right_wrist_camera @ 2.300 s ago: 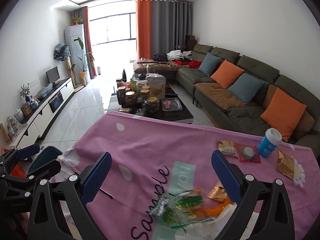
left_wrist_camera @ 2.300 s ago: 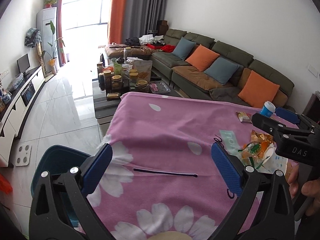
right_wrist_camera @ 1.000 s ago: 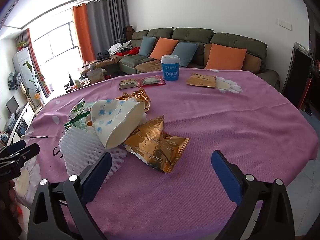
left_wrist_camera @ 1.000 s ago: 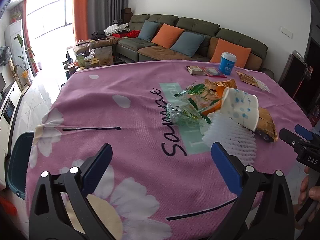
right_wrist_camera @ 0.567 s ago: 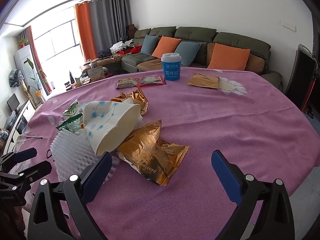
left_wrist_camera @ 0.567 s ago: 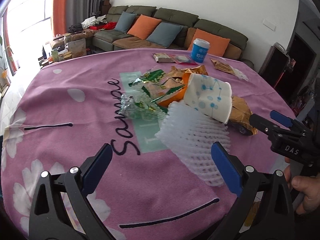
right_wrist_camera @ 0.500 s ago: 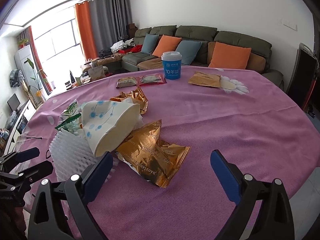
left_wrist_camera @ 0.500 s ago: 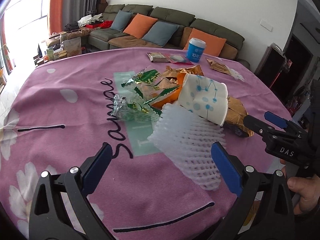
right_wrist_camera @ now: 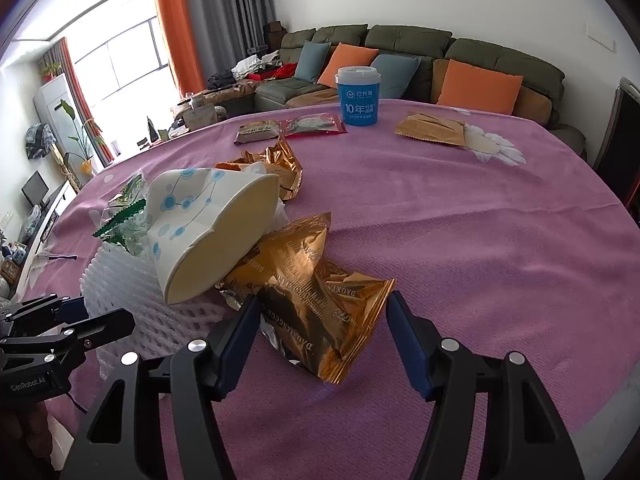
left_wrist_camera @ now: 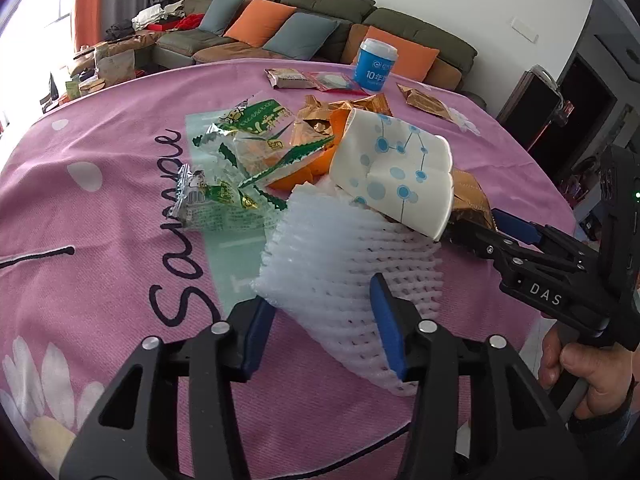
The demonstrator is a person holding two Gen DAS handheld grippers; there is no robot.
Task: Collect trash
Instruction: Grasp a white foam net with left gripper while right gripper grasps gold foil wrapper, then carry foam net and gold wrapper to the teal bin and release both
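A trash pile lies on the pink tablecloth (left_wrist_camera: pixel 100 216). It holds a white foam fruit net (left_wrist_camera: pixel 344 276), a crushed paper cup with blue dots (left_wrist_camera: pixel 396 176), green-printed wrappers (left_wrist_camera: pixel 224 196) and a gold snack bag (right_wrist_camera: pixel 316 296). My left gripper (left_wrist_camera: pixel 324 332) stands around the near end of the foam net, jaws part closed, pads close to its sides. My right gripper (right_wrist_camera: pixel 322 340) stands around the near end of the gold bag, jaws part closed. The cup (right_wrist_camera: pixel 208 232) lies on the net (right_wrist_camera: pixel 132 292). Whether either gripper presses its item is unclear.
A blue lidded cup (right_wrist_camera: pixel 357 96) stands upright at the table's far side, with flat snack packets (right_wrist_camera: pixel 292 128) and a brown packet (right_wrist_camera: pixel 432 128) beside it. A green sofa with orange and blue cushions (right_wrist_camera: pixel 440 64) lies beyond. The table edge is near both grippers.
Both grippers moved in toward the pile and their jaws narrowed. The left one now brackets the foam net, the right one the gold bag.
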